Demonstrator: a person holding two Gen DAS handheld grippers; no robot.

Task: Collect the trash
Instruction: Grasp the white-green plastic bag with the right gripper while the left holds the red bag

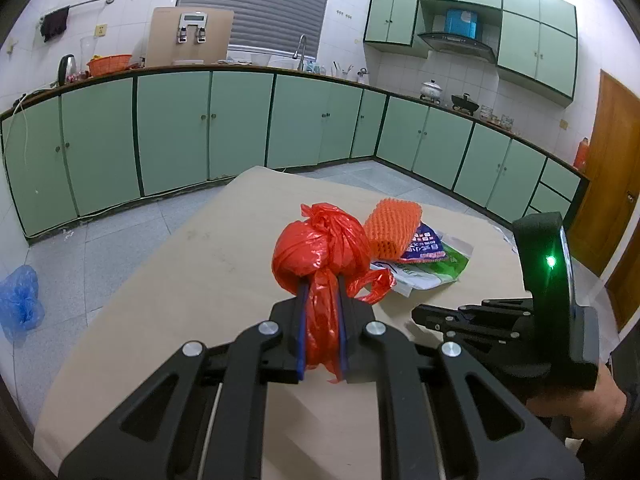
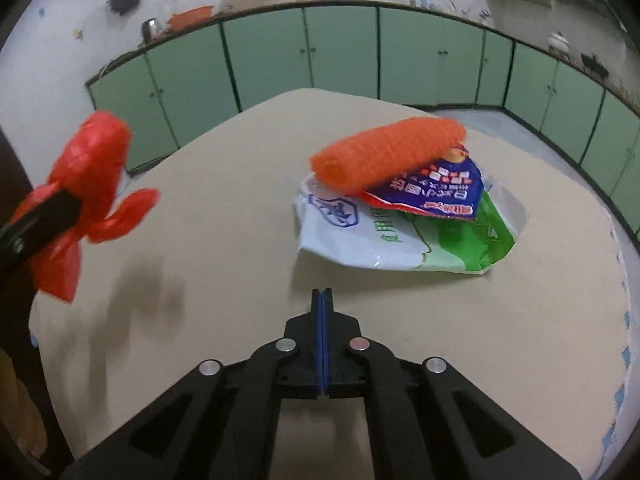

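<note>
My left gripper (image 1: 322, 286) is shut on a knotted red plastic bag (image 1: 320, 250), held above the beige table (image 1: 180, 280); the same red bag (image 2: 88, 172) shows at the left of the right wrist view. Behind it lies a pile of trash: an orange foam net (image 1: 394, 226) on a blue and red wrapper (image 1: 424, 246) and a white and green plastic bag (image 1: 432, 272). My right gripper (image 2: 322, 292) is shut with nothing between its pads, hovering over bare table just short of the white and green bag (image 2: 400, 236), with the orange net (image 2: 388, 152) beyond it.
Green kitchen cabinets (image 1: 240, 120) run along the far walls under a counter with a kettle, an orange basket and a sink. A blue plastic bag (image 1: 20, 300) lies on the tiled floor at the left. A wooden door (image 1: 612, 184) stands at the right.
</note>
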